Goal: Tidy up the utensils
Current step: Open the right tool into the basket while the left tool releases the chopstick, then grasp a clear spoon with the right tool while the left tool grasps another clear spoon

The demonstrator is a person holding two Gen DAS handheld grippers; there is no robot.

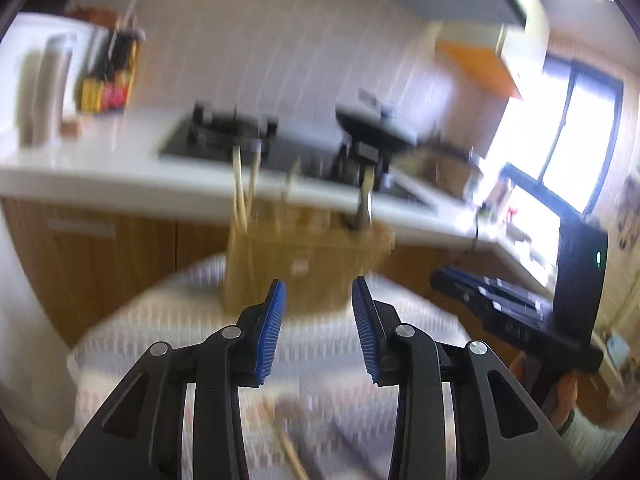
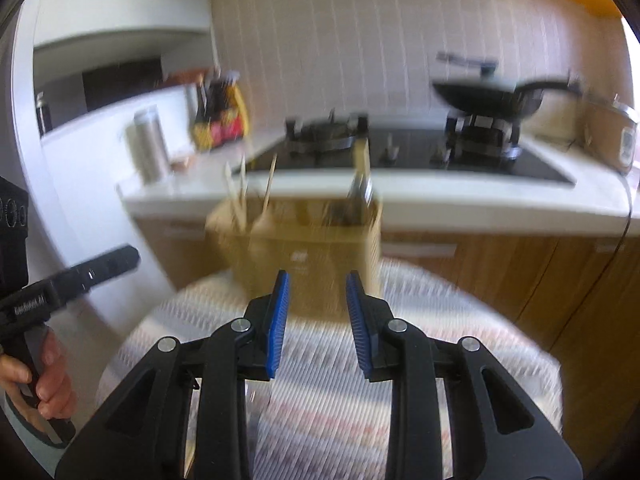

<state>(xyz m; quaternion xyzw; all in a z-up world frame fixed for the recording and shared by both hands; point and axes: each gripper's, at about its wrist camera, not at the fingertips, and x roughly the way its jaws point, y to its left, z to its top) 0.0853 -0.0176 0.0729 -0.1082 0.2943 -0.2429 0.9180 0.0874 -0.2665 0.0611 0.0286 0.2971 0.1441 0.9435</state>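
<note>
A tan utensil holder (image 1: 308, 264) stands at the far side of a round table with a patterned cloth (image 1: 168, 320). Chopsticks (image 1: 242, 192) stick up from its left part and a metal utensil (image 1: 365, 204) from its right part. My left gripper (image 1: 319, 328) is open and empty, just short of the holder. A loose chopstick (image 1: 290, 456) lies on the cloth below it. In the right wrist view the holder (image 2: 300, 256) sits ahead of my right gripper (image 2: 316, 324), which is open and empty. Both views are blurred.
A kitchen counter (image 2: 400, 188) with a gas hob (image 2: 400, 152) and a black pan (image 2: 488, 98) runs behind the table. Sauce bottles (image 2: 220, 120) and a steel flask (image 2: 150, 148) stand at its left. The other gripper shows at the right in the left wrist view (image 1: 520, 312).
</note>
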